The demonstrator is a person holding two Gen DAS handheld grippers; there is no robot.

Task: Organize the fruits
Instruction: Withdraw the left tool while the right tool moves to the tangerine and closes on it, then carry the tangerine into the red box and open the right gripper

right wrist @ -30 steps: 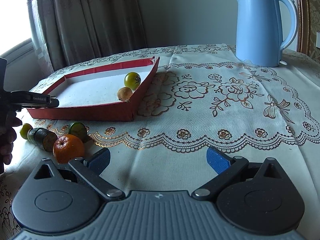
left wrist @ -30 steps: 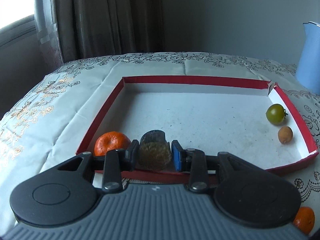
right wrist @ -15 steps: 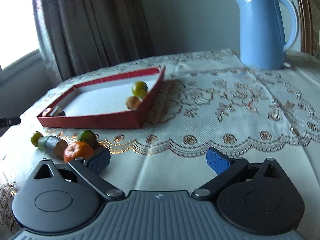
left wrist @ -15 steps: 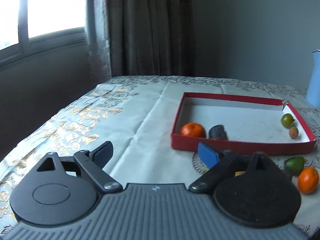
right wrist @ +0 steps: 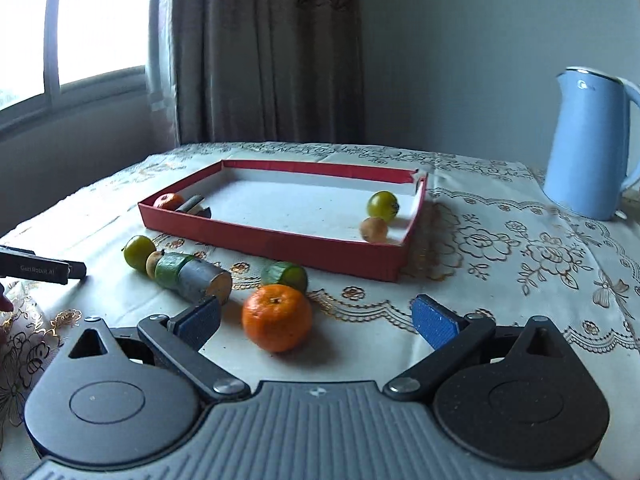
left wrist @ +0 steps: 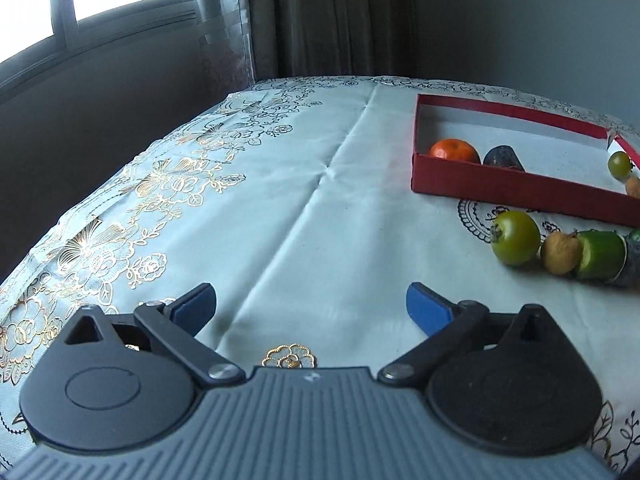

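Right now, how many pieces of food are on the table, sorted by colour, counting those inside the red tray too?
Oranges: 2
Round green fruits: 2
Small tan fruits: 2
Green cut chunks: 2
Dark grey chunks: 2
Total: 10

A red tray (right wrist: 280, 246) with a white floor holds an orange mandarin (right wrist: 168, 201) and a dark cut piece (right wrist: 194, 206) in its near-left corner, and a green tomato (right wrist: 383, 204) with a small tan fruit (right wrist: 374, 229) at its right end. Outside it, ahead-left of the right gripper (right wrist: 316, 320), lie a second green tomato (right wrist: 138, 253), a tan fruit (right wrist: 153, 264), a green-and-grey cylinder (right wrist: 192, 282) (on its side) and a green chunk (right wrist: 286, 276). Another mandarin (right wrist: 277, 322) sits between that gripper's wide-spread fingers, touching neither.
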